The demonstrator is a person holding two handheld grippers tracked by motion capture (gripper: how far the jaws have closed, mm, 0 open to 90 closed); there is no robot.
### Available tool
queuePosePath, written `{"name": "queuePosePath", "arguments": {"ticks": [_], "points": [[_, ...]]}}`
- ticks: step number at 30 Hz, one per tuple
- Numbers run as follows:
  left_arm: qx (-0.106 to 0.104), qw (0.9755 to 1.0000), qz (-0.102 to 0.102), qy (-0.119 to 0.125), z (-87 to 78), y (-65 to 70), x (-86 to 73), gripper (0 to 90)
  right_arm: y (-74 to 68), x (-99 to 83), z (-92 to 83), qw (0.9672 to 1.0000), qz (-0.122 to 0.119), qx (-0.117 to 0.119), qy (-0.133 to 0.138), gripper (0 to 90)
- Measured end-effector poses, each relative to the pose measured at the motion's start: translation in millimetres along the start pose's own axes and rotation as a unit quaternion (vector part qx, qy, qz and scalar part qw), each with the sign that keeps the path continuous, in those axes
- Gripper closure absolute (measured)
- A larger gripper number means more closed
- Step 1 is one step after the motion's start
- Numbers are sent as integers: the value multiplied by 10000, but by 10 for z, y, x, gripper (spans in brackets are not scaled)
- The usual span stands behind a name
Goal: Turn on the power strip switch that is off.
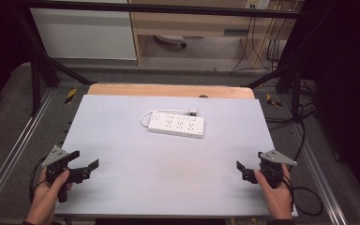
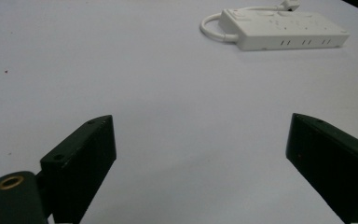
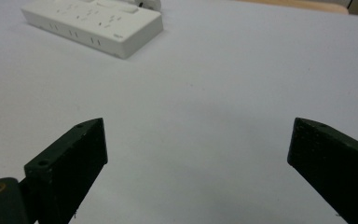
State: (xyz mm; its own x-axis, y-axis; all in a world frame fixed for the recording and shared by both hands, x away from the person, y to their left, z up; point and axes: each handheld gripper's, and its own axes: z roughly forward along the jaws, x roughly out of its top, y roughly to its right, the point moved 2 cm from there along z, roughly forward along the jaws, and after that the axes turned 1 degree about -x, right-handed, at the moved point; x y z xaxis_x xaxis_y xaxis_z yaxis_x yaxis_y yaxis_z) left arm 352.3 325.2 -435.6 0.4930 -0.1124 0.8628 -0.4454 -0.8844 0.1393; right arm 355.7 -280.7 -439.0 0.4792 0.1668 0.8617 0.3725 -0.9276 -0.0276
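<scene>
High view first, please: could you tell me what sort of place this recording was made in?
Probably a lab or workshop recording bay. A pale table stands inside a black metal frame, cables trail over the grey floor, and a person's hands hold the left gripper and right gripper near a white power strip.

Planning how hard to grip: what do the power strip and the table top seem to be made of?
Power strip: probably hard white plastic, smooth, slightly glossy, with moulded slots. Table top: a matte pale sheet, material unclear, over a board that looks like wood at the far edge.

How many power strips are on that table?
1: a white power strip lies toward the far middle of the table, its cord looped at its left end.
</scene>
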Motion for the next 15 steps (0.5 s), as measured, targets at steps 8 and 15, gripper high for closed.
{"name": "queuePosePath", "arguments": {"ticks": [8,15], "points": [[-1,10000,-35,-56,-3,7,-13,78,-149,135,-38,9999,-85,119,57,55],[-56,9999,-49,-76,-7,10,-7,83,-246,173,-60,9996,-221,196,15,41]]}}
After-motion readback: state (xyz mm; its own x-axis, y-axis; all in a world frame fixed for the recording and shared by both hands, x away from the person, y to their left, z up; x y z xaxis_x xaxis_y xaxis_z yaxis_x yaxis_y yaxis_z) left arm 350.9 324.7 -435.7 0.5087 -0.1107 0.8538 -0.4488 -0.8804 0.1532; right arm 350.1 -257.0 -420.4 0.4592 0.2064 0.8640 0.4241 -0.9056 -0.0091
